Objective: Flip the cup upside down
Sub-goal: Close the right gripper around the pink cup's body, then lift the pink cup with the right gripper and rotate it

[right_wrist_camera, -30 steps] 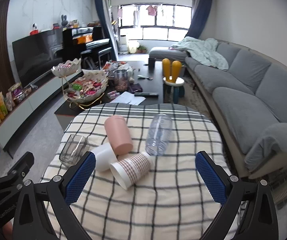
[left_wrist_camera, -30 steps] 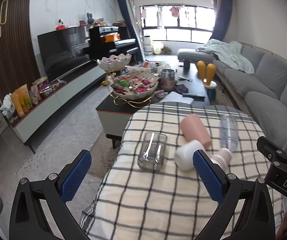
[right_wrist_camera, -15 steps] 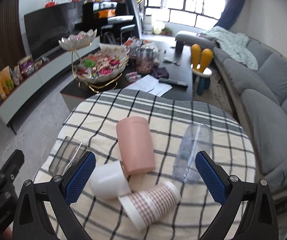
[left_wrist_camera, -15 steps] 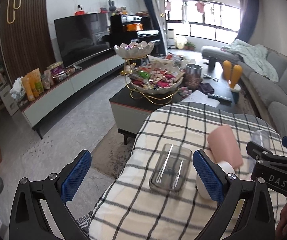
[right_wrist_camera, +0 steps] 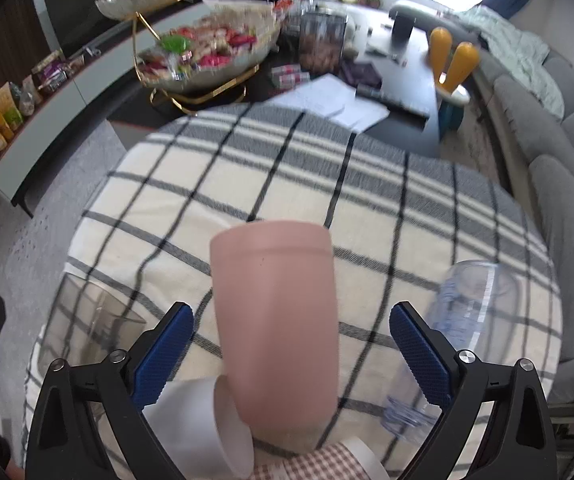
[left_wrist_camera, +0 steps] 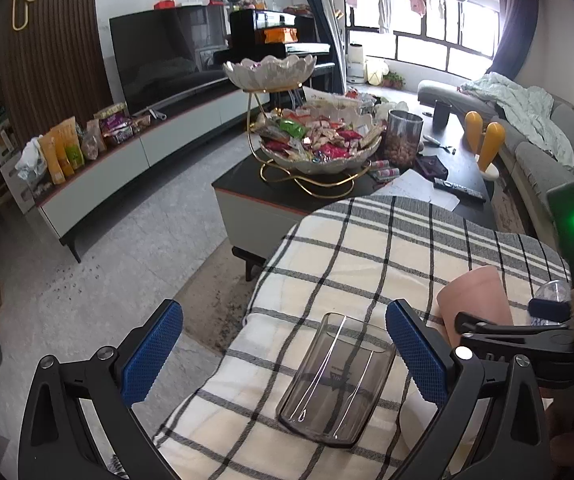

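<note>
A pink cup (right_wrist_camera: 275,316) lies on its side on the checked cloth (right_wrist_camera: 287,184). My right gripper (right_wrist_camera: 291,356) is open, its blue pads either side of the pink cup without touching. A white cup (right_wrist_camera: 203,424) and a checked paper cup (right_wrist_camera: 327,462) lie at the pink cup's near end. A clear plastic cup (right_wrist_camera: 459,328) lies to its right. A smoky glass tumbler (left_wrist_camera: 337,380) lies on its side between the pads of my open left gripper (left_wrist_camera: 285,352). The pink cup (left_wrist_camera: 475,300) shows to the right there.
The round table's cloth edge (left_wrist_camera: 255,304) drops off to the left. Behind stands a dark coffee table (left_wrist_camera: 247,184) with a tiered snack bowl (left_wrist_camera: 319,140). A grey sofa (right_wrist_camera: 559,152) runs along the right. A TV cabinet (left_wrist_camera: 135,160) lines the left wall.
Both grippers have moved forward and lower. The right one now straddles the pink cup; the left one now straddles the glass tumbler. Both jaws stay open.
</note>
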The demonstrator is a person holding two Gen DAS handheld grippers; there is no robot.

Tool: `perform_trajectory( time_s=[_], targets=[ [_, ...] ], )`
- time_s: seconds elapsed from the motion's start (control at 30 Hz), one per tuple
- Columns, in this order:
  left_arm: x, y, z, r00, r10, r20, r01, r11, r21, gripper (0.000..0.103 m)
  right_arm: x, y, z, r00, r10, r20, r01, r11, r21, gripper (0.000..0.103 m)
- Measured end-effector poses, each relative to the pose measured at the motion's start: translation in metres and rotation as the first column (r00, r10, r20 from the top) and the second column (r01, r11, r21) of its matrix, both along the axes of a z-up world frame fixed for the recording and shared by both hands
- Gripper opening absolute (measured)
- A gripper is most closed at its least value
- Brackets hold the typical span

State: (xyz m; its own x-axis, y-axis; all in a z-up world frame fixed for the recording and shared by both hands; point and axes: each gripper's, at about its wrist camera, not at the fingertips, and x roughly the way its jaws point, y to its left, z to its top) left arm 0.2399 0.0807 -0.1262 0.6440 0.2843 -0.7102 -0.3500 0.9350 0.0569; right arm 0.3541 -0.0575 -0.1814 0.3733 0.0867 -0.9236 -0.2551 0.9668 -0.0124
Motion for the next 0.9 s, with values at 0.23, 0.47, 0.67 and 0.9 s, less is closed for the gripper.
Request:
perform_trajectory(
  time_s=[0.23, 0.47, 0.67, 0.9],
  targets=[
    [0.007, 0.005, -0.011, 1.0, 0.006, -0.025, -0.007, 1.0, -0.027, 0.103, 0.012, 0.0, -0.027, 0.996, -0.007, -0.089, 0.011, 0.999, 0.042, 0.08],
    [0.006, 0.009, -0.006, 1.0, 0.014, -0.015, -0.014, 0.999, -0.038, 0.103, 0.014, -0.004, -0.024, 0.996, -0.024, -0.083, 0.031, 0.996, 0.084, 0.071],
    [-0.002, 0.009, 0.009, 1.0, 0.007, 0.014, -0.007, 0.999, -0.043, 0.103, 0.009, -0.005, 0.002, 0.999, -0.043, -0.013, 0.044, 0.994, 0.095, 0.071],
    [-0.023, 0.011, 0.042, 0.998, -0.002, 0.067, 0.005, 0.999, -0.047, 0.103, -0.014, -0.009, 0.053, 0.995, -0.07, 0.072, 0.06, 0.99, 0.128, 0.071]
  ],
)
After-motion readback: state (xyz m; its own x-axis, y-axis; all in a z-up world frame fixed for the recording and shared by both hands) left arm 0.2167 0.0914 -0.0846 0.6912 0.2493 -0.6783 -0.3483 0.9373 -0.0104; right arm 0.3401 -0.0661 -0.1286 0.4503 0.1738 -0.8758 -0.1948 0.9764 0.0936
